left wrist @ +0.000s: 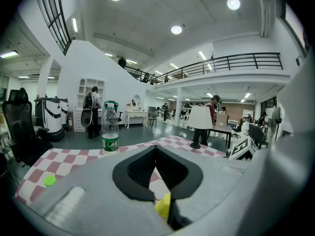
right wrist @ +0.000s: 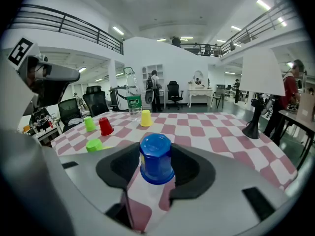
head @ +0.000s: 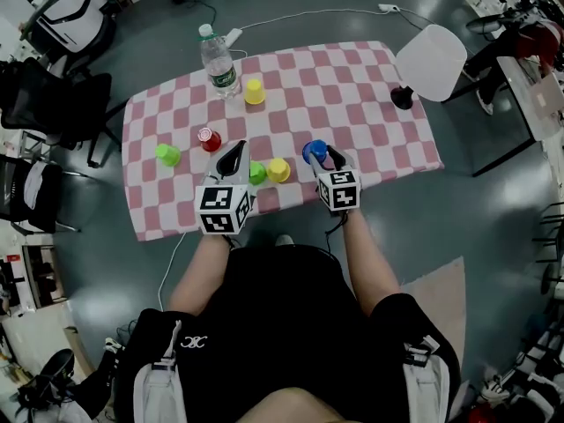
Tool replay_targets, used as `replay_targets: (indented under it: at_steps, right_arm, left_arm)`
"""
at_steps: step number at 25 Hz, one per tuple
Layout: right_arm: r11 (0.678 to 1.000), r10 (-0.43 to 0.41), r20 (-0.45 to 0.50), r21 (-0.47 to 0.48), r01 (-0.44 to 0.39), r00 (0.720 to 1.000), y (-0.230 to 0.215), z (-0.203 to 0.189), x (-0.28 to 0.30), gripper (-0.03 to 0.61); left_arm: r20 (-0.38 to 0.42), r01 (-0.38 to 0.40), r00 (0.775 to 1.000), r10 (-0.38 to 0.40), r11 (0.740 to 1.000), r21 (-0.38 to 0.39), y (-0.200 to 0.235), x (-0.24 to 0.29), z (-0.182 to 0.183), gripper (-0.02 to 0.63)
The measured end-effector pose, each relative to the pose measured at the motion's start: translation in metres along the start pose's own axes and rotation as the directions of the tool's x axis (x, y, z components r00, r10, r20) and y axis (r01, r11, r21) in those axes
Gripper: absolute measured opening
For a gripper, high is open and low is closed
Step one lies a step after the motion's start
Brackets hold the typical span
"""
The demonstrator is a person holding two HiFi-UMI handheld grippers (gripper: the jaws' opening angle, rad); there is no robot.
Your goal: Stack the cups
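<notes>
Two grippers over worktop front edge: left gripper jaws pressed together, empty; right gripper jaws pinching upturned blue cup by side wall. Cup likely light, stiff, slick plastic; squeeze gently mid-wall. Farther: red cup.

A clear water bottle with a green label stands upright near the far edge of the counter, which is draped in pink-and-white checks. A white-shaded lamp stands at its right end. Black office chairs sit off to the left.
</notes>
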State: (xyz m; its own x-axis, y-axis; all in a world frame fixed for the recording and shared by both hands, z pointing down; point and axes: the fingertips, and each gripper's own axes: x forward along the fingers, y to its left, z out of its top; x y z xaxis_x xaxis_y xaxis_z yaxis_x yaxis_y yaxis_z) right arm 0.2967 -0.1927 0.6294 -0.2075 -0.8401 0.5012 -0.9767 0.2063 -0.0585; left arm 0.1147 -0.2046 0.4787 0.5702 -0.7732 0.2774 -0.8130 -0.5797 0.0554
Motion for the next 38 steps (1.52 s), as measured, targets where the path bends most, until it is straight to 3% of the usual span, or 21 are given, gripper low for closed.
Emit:
replay_targets:
  at_steps: [13,21,34,38]
  right_arm:
    - [0.999,0.049,-0.043,0.017,-0.049,0.998,0.028,-0.027,0.004,0.202]
    - [0.997,0.06,-0.092,-0.04,-0.063,0.994,0.042,-0.05,0.018,0.201]
    - [0.998,0.048,-0.078,-0.027,-0.05,0.996,0.043,-0.054,0.021,0.202]
    - [0.998,0.062,-0.049,0.023,-0.061,0.997,0.041,-0.054,0.02,0.214]
  left_arm:
    - [-0.03,-0.02,0.999,0.02,1.0,-0.017,0.009,-0.018,-0.019,0.015]
    - [-0.033,-0.05,0.998,0.049,0.999,-0.021,0.019,-0.03,-0.024,0.015]
    - [-0.027,-0.064,0.998,0.063,0.998,-0.02,0.023,-0.037,-0.025,0.015]
    - [-0.021,-0.066,0.998,0.066,0.998,-0.021,0.022,-0.039,-0.024,0.015]
